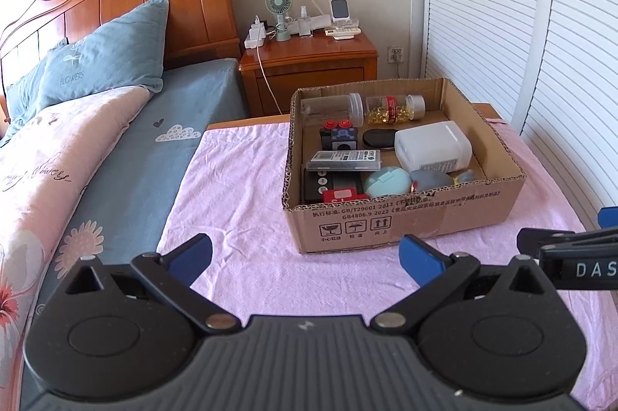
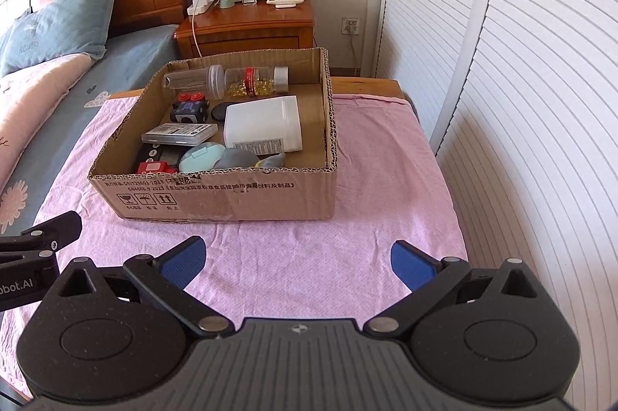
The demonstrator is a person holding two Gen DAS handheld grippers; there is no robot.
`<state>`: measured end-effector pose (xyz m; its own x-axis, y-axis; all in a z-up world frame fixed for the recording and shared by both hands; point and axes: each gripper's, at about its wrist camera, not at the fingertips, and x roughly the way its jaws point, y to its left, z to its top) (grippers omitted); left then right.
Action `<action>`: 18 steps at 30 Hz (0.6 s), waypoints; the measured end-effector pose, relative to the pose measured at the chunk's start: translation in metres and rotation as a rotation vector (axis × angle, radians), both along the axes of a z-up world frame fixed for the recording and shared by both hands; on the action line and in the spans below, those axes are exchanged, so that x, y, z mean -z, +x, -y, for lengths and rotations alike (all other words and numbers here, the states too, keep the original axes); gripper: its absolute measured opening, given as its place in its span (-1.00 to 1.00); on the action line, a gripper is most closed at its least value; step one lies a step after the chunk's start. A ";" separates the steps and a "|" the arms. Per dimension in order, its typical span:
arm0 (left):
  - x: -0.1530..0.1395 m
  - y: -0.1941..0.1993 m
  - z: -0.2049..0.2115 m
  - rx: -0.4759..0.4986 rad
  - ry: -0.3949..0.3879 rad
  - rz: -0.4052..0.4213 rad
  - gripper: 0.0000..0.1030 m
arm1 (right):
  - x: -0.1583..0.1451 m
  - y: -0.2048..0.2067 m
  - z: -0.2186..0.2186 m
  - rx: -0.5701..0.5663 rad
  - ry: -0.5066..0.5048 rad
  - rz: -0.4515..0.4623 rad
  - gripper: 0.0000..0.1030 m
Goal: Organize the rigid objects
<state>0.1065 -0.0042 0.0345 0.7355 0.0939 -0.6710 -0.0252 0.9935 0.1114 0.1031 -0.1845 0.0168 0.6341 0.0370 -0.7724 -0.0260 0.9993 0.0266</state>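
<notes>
An open cardboard box (image 1: 405, 223) (image 2: 231, 196) stands on a pink cloth (image 1: 247, 187) (image 2: 293, 248). Inside lie a white plastic container (image 1: 432, 145) (image 2: 262, 127), a clear jar of yellow capsules (image 1: 394, 107) (image 2: 251, 80), a clear bottle (image 1: 332, 109) (image 2: 193, 80), a card case (image 1: 343, 160) (image 2: 179, 133), a mint round case (image 1: 387, 181) (image 2: 201, 156), a grey toy (image 1: 430, 177) (image 2: 239, 158) and other small items. My left gripper (image 1: 305, 256) is open and empty, in front of the box. My right gripper (image 2: 297, 256) is open and empty, to its right.
A bed with a floral quilt (image 1: 58, 156) and blue pillows (image 1: 104, 55) lies to the left. A wooden nightstand (image 1: 309, 63) (image 2: 247, 28) with a fan and chargers stands behind the box. White louvred doors (image 1: 540, 44) (image 2: 521, 82) close off the right side.
</notes>
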 end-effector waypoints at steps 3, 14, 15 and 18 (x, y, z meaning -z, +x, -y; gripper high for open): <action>0.000 0.000 0.000 0.000 -0.004 -0.001 0.99 | -0.001 -0.001 -0.001 -0.006 0.002 0.003 1.00; 0.000 -0.003 0.003 0.007 -0.007 -0.006 0.99 | -0.006 -0.004 -0.001 -0.006 0.004 0.018 1.00; 0.000 -0.004 0.003 0.007 -0.007 -0.005 0.99 | -0.006 -0.004 -0.001 -0.006 0.005 0.019 1.00; 0.000 -0.004 0.002 0.007 -0.007 -0.004 0.99 | -0.006 -0.004 0.000 -0.005 0.005 0.021 1.00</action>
<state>0.1027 -0.0066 0.0347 0.7334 0.0834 -0.6746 -0.0174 0.9944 0.1040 0.0989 -0.1840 0.0230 0.6500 0.0439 -0.7587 -0.0318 0.9990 0.0306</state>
